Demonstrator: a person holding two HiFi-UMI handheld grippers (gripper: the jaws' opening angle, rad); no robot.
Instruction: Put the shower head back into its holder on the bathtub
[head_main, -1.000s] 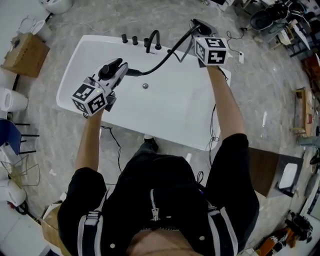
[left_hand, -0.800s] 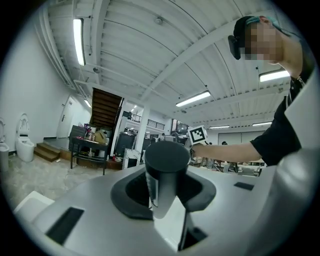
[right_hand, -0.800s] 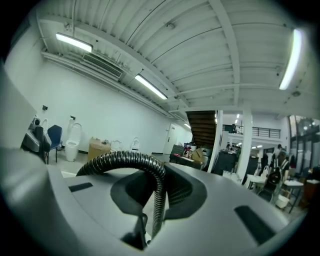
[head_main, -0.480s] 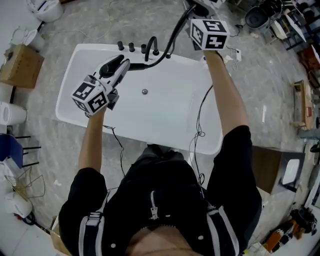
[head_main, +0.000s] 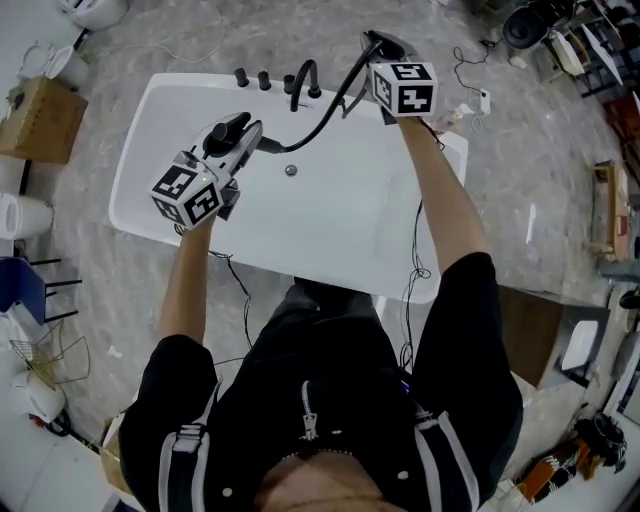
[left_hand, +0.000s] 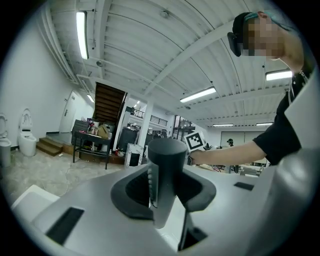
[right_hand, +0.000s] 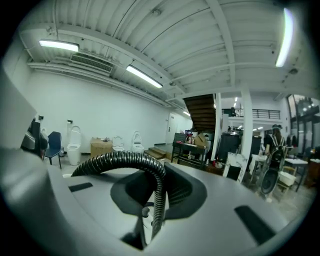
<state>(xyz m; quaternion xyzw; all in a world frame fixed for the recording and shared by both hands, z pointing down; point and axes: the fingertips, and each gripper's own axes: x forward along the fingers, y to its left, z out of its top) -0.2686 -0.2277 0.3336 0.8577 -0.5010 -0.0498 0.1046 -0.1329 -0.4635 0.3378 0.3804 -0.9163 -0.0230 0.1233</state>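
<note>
**While the hose is pinched, the shower head is held upright over the tub**

Where the head view looks down on the white bathtub (head_main: 340, 225), the black shower head (head_main: 225, 133) is found over the tub's left part, clamped in the left tool (head_main: 243, 138). The jaws of that tool are set wide, yet both pads are pressed on the handle. The long axis of the shower head is stood across the jaws, roughly upright, with its blunt free end up and its hose end down toward the basin. It is kept apart from the faucet (head_main: 305, 78) and the knobs (head_main: 264, 79) on the far rim. The ribbed hose (head_main: 325, 118) is led from it past the faucet and up to the right tool (head_main: 378, 47), which is held near the far rim. The jaws of that tool are all but closed, nipped on the hose.

Only from above can the tub, the drain (head_main: 291, 171) and the whole run of the hose be seen. Only in the left gripper view is a row of small dots shown on the handle's side, with the right tool's marker cube (left_hand: 196, 141) behind it. Only in the right gripper view is the hose seen arching over and dropping between the pads, with toilets (right_hand: 74, 144) and a staircase (right_hand: 202, 112) in the room behind.
</note>
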